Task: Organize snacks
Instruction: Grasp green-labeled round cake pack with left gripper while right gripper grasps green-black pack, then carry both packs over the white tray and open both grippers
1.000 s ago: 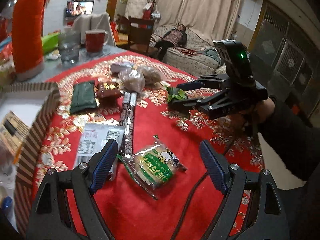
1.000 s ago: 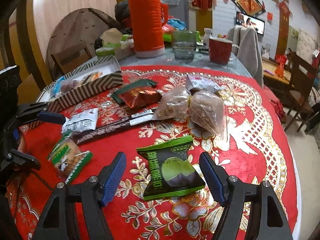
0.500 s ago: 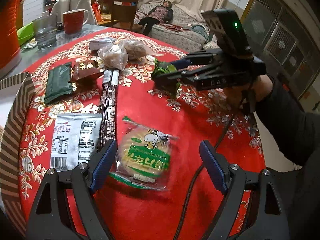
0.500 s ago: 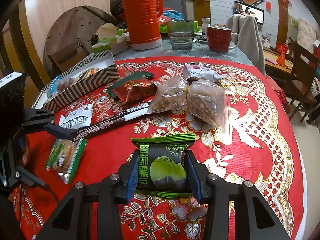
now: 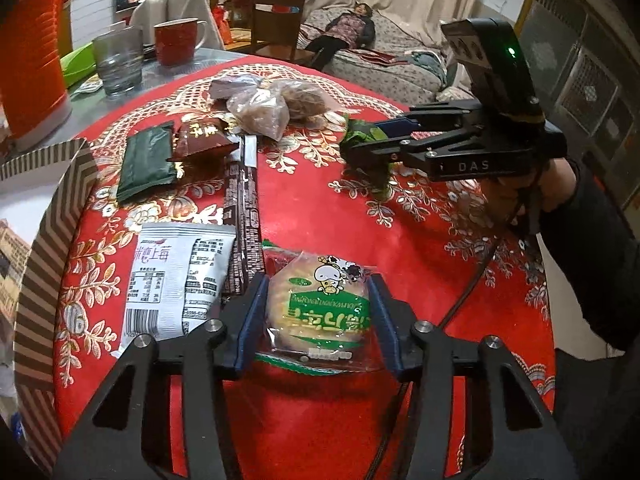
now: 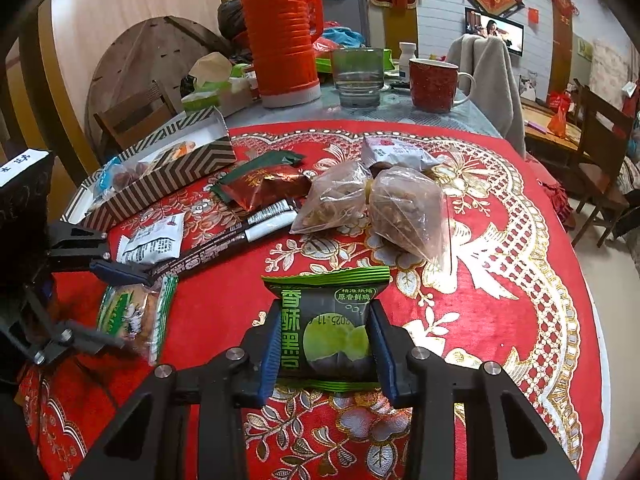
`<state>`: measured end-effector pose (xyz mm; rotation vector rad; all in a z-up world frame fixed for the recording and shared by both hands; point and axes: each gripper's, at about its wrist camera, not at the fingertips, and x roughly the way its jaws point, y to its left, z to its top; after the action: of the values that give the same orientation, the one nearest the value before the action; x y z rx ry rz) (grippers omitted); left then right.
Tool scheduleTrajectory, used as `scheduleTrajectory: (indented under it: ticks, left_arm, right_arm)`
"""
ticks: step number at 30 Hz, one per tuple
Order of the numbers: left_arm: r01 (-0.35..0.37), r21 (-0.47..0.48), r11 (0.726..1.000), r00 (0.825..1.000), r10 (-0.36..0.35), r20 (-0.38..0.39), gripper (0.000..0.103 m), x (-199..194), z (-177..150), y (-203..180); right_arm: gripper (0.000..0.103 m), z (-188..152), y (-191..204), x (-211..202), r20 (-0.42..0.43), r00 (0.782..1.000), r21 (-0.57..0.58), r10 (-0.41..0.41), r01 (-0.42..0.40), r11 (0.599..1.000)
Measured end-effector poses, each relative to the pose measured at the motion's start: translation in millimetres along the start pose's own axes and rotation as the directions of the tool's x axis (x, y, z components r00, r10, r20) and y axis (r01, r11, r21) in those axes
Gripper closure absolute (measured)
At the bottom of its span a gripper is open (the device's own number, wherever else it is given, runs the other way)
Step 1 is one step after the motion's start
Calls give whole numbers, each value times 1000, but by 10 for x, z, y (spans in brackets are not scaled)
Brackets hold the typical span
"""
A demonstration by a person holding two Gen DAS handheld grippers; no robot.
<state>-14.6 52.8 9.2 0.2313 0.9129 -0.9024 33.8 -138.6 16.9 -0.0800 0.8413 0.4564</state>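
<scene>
A round cracker packet [image 5: 320, 320] with a green label lies on the red tablecloth [image 5: 400, 248]. My left gripper [image 5: 318, 280] is closing on it, and its blue pads touch both sides of the wrapper. A black-and-green pastry packet [image 6: 328, 336] sits between the blue pads of my right gripper [image 6: 325, 312], which is still closing and squeezes its sides. In the left wrist view the right gripper [image 5: 360, 140] is at the right with the green packet [image 5: 380, 184] in its jaws. The right wrist view shows the left gripper [image 6: 132, 312] at the left edge, around the cracker packet [image 6: 128, 312].
A striped box [image 5: 52, 232] stands at the table's left edge. A white packet [image 5: 176, 280], long dark sticks [image 5: 242, 208], a dark green packet [image 5: 146, 160], a brown packet [image 5: 202, 140] and clear bags [image 6: 380, 204] lie around. Behind them stand an orange thermos [image 6: 284, 32], a glass [image 6: 358, 78] and a red mug [image 6: 434, 84].
Both grippers went from wide open to closed: the right one closed on the green pastry packet first, then the left tilted down and closed around the cracker packet.
</scene>
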Motion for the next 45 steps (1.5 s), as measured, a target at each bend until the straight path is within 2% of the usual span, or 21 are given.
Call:
scheduleTrajectory:
  ticks: [6,10,13,16,18,20,24,27,29,31,35,42,45]
  left_arm:
    - [-20,-1,1000,998,21,63,55,-147,6,-16]
    - [-16,-30,999,992,19,121,55,-327,26,21]
    - [-13,-81,997,984,27,178,56,-501,27,114]
    - [-33,-179,983,965,77,249,56,-741,32,307]
    - [-52,-292,955,947,140,290,56,-918,-2,530]
    - [-76,-406,910,928,214,306,56,-1061,-74,773]
    - [-137,-618,774,886,375,273,56,-1314,-317,1268]
    - [-171,-708,685,843,474,254,56,-1524,-487,1522]
    - [-196,-747,636,809,535,243,56,-1648,-577,1620]
    - [-226,-768,600,780,584,226,56,-1704,-636,1653]
    - [-269,-788,553,750,634,190,56,-1771,-732,1730]
    - [-353,-769,533,727,674,134,56,-1659,-726,1770]
    - [-372,-765,525,725,679,114,56,-1615,-710,1791]
  right_arm:
    - [65,-7,12,-100,53,998,-1,-13,13,1000]
    - [65,-7,43,-99,52,998,-15,-30,30,999]
    - [65,-1,93,-81,47,997,-37,-54,55,998]
    - [65,91,236,-101,65,997,-45,-37,40,998]
    - [65,225,417,-155,105,994,-64,-4,11,998]
    - [65,378,602,-188,143,988,-76,51,-40,996]
    - [65,711,996,-136,213,961,-91,178,-161,983]
    - [65,914,1267,32,248,944,-94,216,-199,976]
    - [65,1038,1400,191,255,937,-71,239,-229,971]
    - [65,1164,1524,395,252,937,-38,242,-240,970]
    - [65,1380,1735,775,214,952,13,219,-226,974]
    - [65,1589,2013,1113,175,962,58,211,-224,973]
    - [65,1604,2069,1244,161,967,71,198,-212,975]
